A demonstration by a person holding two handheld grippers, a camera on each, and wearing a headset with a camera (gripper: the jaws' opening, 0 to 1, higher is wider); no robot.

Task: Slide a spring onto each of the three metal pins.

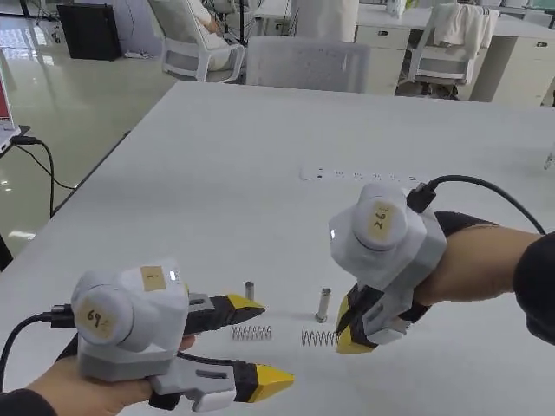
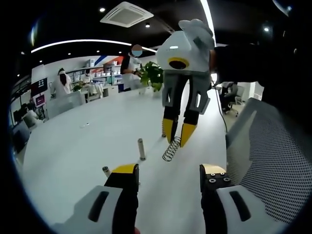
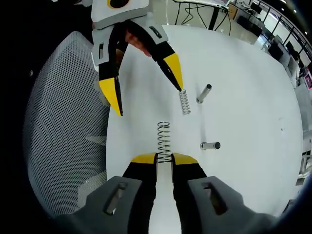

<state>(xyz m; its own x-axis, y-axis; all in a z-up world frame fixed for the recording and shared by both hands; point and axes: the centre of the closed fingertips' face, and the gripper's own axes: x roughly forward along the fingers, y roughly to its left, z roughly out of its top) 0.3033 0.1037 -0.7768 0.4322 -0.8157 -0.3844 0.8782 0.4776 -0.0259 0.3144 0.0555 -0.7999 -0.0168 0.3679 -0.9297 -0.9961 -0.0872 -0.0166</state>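
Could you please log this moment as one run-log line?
left gripper open | right gripper shut on spring | second spring on table | pins bare

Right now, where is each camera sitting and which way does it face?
Head view: on the headset, looking down at the table; left gripper, right gripper, a hand behind each.
Left gripper view: on the left gripper, facing the right gripper; own open jaws at bottom.
Right gripper view: on the right gripper, facing the left; own jaws pinch a spring.
Shared: all show two pins.
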